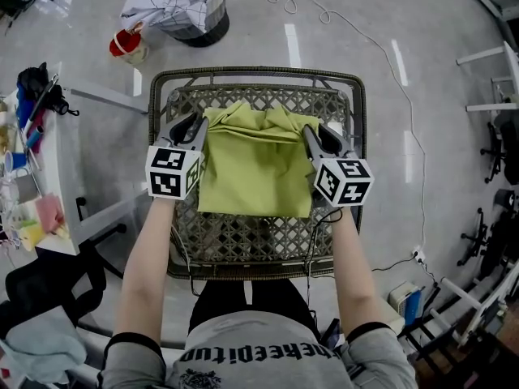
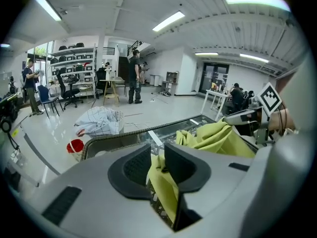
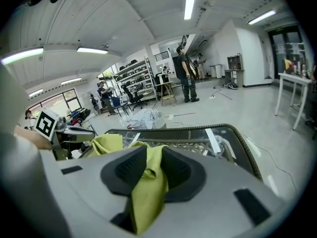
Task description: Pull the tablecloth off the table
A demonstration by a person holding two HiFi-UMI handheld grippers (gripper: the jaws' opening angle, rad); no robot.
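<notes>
A yellow-green tablecloth (image 1: 255, 164) lies folded over on the wicker table (image 1: 259, 75), with its far edge bunched up. My left gripper (image 1: 195, 121) is at the cloth's far left corner. In the left gripper view its jaws (image 2: 157, 152) stand apart; the cloth (image 2: 166, 187) hangs between them against the right pad, with a gap on the left side. My right gripper (image 1: 312, 130) is at the far right corner. In the right gripper view its jaws (image 3: 153, 155) stand apart with a loose fold of cloth (image 3: 148, 192) draped between them.
A round basket with a checked cloth (image 1: 182, 6) and a red bucket (image 1: 126, 43) stand on the floor beyond the table. A cluttered white desk (image 1: 49, 177) is to the left. A cable (image 1: 365, 39) runs across the floor at right. People stand far off (image 2: 133, 76).
</notes>
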